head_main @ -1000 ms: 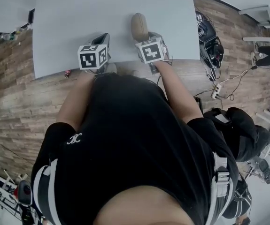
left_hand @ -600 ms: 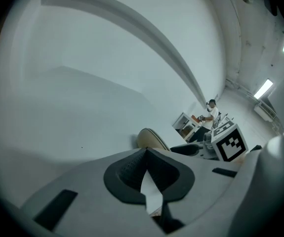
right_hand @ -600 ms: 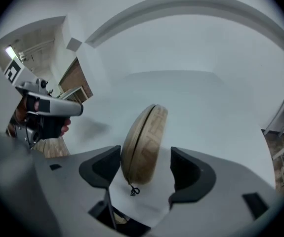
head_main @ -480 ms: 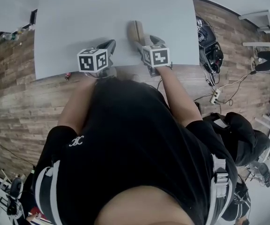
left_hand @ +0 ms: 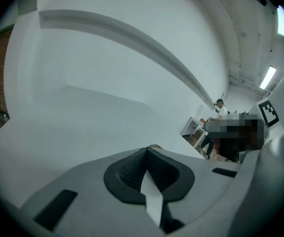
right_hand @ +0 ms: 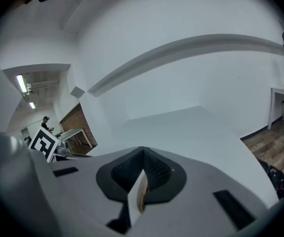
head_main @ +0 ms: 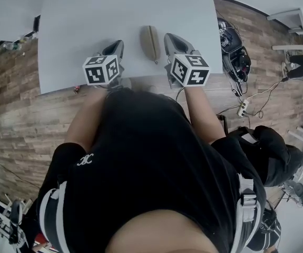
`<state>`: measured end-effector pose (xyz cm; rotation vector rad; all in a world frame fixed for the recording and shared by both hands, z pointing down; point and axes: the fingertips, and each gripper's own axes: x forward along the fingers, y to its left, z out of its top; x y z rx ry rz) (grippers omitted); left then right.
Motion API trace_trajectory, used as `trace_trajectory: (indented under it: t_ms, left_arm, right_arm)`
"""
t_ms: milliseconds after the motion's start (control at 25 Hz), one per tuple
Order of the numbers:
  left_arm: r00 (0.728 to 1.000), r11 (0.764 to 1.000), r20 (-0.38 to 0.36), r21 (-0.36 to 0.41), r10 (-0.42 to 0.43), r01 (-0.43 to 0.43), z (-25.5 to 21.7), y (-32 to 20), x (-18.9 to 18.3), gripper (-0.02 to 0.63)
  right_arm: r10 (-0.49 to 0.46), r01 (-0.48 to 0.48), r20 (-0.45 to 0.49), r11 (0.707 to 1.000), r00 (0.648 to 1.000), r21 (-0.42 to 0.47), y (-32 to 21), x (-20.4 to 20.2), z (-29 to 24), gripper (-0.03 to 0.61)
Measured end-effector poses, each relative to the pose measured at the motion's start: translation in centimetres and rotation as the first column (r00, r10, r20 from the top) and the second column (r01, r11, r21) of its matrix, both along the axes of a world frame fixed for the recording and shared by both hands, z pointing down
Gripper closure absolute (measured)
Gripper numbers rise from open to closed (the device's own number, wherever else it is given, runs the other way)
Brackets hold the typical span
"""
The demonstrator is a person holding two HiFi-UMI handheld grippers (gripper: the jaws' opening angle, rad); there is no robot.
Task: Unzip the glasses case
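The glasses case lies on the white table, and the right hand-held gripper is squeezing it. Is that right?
Not quite. The glasses case does lie on the white table, but the right hand-held gripper isn't squeezing it. The head view shows it beside the case, apart from it, and the right gripper view shows its jaws shut on nothing.

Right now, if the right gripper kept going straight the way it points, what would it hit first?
Probably the bare white table. The right gripper, jaws shut on nothing, tilts slightly downward and runs alongside the glasses case, not at it. Depth is hard to judge.
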<state>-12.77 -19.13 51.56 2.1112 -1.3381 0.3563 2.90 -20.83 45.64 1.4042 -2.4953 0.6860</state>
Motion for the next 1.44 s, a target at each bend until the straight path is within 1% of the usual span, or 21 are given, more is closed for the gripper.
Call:
trace_trajectory:
  t_ms: [160,240,320,400,520,600,680,920,1240,1440]
  left_arm:
    - [1.0,1.0,-0.014,0.007,-0.005,0.005,-0.3,-0.5,0.5,0.612]
    - [0.999,1.0,-0.03,0.0,-0.011,0.011,-0.3,-0.7,0.4,0.612]
    - [1.0,1.0,-0.029,-0.003,-0.005,0.005,-0.2,-0.7,0.5,0.612]
    - [1.0,1.0,-0.021,-0.004,0.006,-0.006,-0.2,-0.7,0.7,0.612]
    - [0.999,1.0,-0.022,-0.011,0.026,-0.026,-0.1,-0.7,1.0,0.612]
    - [0.998,0.999,-0.041,-0.025,0.036,-0.037,0.1,-0.7,1.2,0.612]
    - [0.998,0.998,-0.056,-0.034,0.042,-0.044,0.2,-0.6,1.3,0.611]
    - [0.996,0.997,-0.067,-0.045,0.052,-0.055,0.4,-0.3,1.0,0.612]
    - [0.994,0.997,-0.078,-0.007,0.07,-0.071,-0.3,0.3,1.2,0.612]
    - [0.995,0.997,-0.068,0.003,0.077,-0.077,-0.7,0.4,0.1,0.612]
  right_arm:
    - [0.0,0.0,0.005,1.0,1.0,-0.009,0.4,0.2,0.5,0.566]
    - [0.007,-0.008,-0.028,1.0,1.0,-0.017,0.4,0.4,1.0,0.566]
    - [0.006,-0.007,-0.073,1.0,0.997,-0.018,0.5,0.6,1.4,0.566]
    - [-0.003,0.002,-0.091,1.0,0.996,-0.016,0.7,0.6,1.6,0.566]
    - [-0.017,0.016,-0.082,1.0,0.997,-0.012,0.9,0.3,1.4,0.566]
    - [-0.019,0.018,-0.076,1.0,0.997,-0.013,0.9,0.1,1.4,0.566]
    - [-0.019,0.018,-0.073,1.0,0.997,-0.018,1.0,0.0,1.6,0.566]
    - [-0.018,0.016,-0.069,0.999,0.997,-0.037,1.4,-0.3,2.0,0.566]
    - [-0.021,0.018,-0.068,0.998,0.997,-0.054,2.3,-0.5,2.5,0.566]
    - [-0.017,0.012,-0.074,0.998,0.997,-0.065,2.6,-1.5,2.9,0.566]
